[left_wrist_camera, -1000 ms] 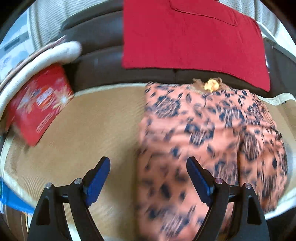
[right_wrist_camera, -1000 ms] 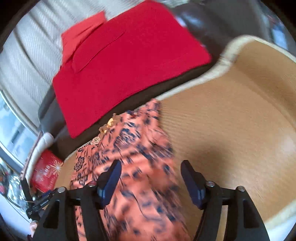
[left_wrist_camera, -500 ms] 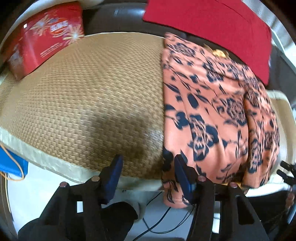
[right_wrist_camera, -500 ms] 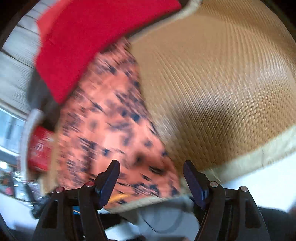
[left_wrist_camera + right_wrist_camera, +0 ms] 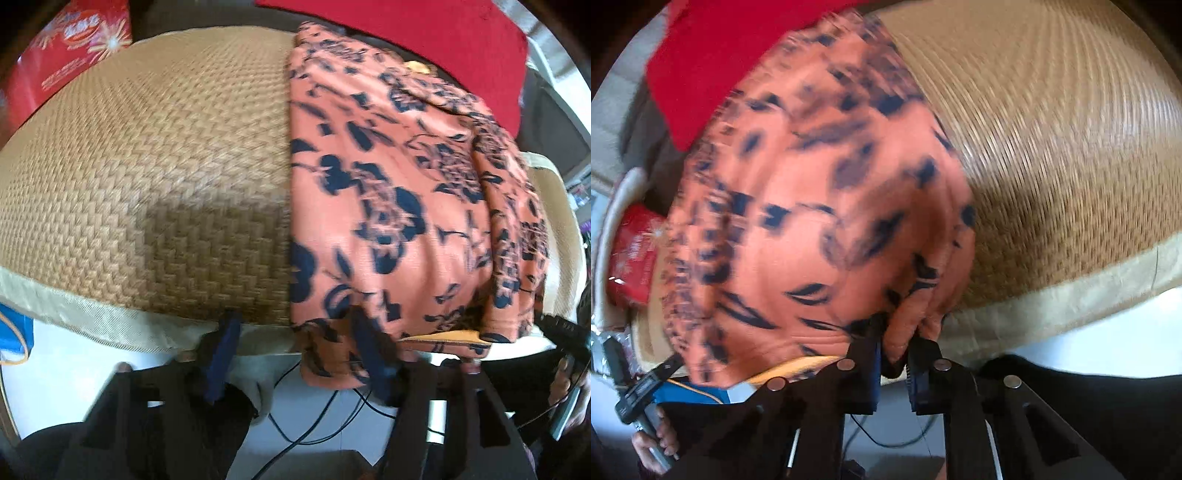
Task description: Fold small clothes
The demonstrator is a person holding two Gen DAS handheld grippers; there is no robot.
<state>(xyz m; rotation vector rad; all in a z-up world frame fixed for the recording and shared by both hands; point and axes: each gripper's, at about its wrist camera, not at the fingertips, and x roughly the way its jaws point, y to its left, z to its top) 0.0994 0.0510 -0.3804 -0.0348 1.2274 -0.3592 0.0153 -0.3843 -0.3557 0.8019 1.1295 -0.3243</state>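
An orange garment with dark blue flowers [image 5: 388, 192] lies on a woven straw mat [image 5: 147, 166], and its near hem hangs over the mat's front edge. My left gripper [image 5: 297, 350] is at that edge and its jaws are closing. The hanging left corner sits between them, but the left pad stands clear of the cloth. In the right wrist view my right gripper [image 5: 895, 354] is shut on a bunched fold at the near right corner of the garment [image 5: 820, 206]. Each gripper also shows at the edge of the other's view, held by a hand.
A red cloth [image 5: 406, 29] drapes over the dark backrest behind the garment. A red printed box [image 5: 74, 48] stands at the far left of the mat. Below the front edge are a white floor, black cables [image 5: 314, 424] and a blue object [image 5: 11, 332].
Both grippers came down to the mat's near edge. The right jaws closed on the garment's corner. The left jaws narrowed around the hanging left corner.
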